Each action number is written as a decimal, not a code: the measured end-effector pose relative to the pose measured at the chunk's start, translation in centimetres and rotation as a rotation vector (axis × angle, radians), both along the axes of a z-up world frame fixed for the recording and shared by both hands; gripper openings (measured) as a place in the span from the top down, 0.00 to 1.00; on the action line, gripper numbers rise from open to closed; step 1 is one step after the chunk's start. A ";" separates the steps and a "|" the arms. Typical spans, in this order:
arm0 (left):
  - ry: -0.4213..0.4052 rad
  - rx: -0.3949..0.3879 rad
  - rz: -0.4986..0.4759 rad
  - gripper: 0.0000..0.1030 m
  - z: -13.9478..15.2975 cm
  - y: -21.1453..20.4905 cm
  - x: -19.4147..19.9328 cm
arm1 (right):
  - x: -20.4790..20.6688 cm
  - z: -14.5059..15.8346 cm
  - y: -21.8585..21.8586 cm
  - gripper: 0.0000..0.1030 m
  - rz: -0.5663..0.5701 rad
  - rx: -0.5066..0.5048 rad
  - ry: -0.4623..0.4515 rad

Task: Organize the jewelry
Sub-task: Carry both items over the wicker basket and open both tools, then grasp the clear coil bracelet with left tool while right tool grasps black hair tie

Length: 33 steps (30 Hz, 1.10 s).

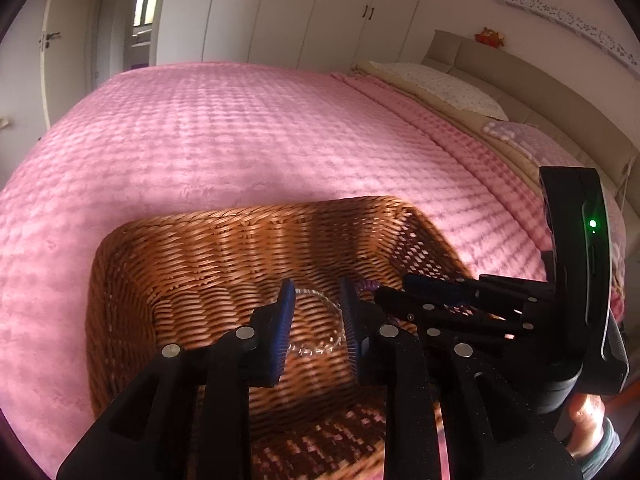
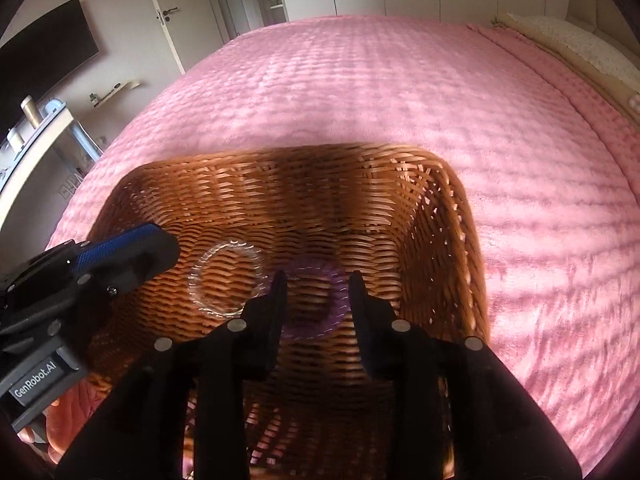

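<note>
Hovering, both hand-held grippers (image 1: 316,292) (image 2: 318,280) seemingly part-open, empty.

Woven wicker basket (image 2: 440,200), rough; plush ribbed pink blanket (image 1: 240,128); glossy clear beaded bracelet (image 2: 228,278).

only readable text: "genrobot.ai", white on a grey label (image 2: 34,382) on the left gripper (image 2: 132,254) body, about 8 o'clock in the right wrist view.

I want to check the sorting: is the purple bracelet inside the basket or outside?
Inside: the purple bracelet lies on the basket floor beside the clear bracelet.
</note>
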<state>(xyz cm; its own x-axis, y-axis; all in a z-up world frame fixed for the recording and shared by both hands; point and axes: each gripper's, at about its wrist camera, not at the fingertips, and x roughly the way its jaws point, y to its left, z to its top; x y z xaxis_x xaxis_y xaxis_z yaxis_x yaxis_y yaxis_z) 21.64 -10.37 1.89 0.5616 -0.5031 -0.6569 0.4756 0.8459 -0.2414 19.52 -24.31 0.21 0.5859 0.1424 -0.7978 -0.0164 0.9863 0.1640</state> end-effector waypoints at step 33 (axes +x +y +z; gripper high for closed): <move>0.103 -0.087 0.147 0.76 -2.0 13.2 -20.3 | -25.1 -0.3 1.7 0.72 -0.039 0.005 -0.030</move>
<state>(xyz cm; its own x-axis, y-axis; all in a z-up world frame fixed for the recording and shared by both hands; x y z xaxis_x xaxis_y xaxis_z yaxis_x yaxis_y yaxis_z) 1.39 2.87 -0.13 0.5649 -0.4779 -0.6726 0.3174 0.8783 -0.3575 -5.63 -22.63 -0.10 0.6143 0.1236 -0.7793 0.0167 0.9854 0.1694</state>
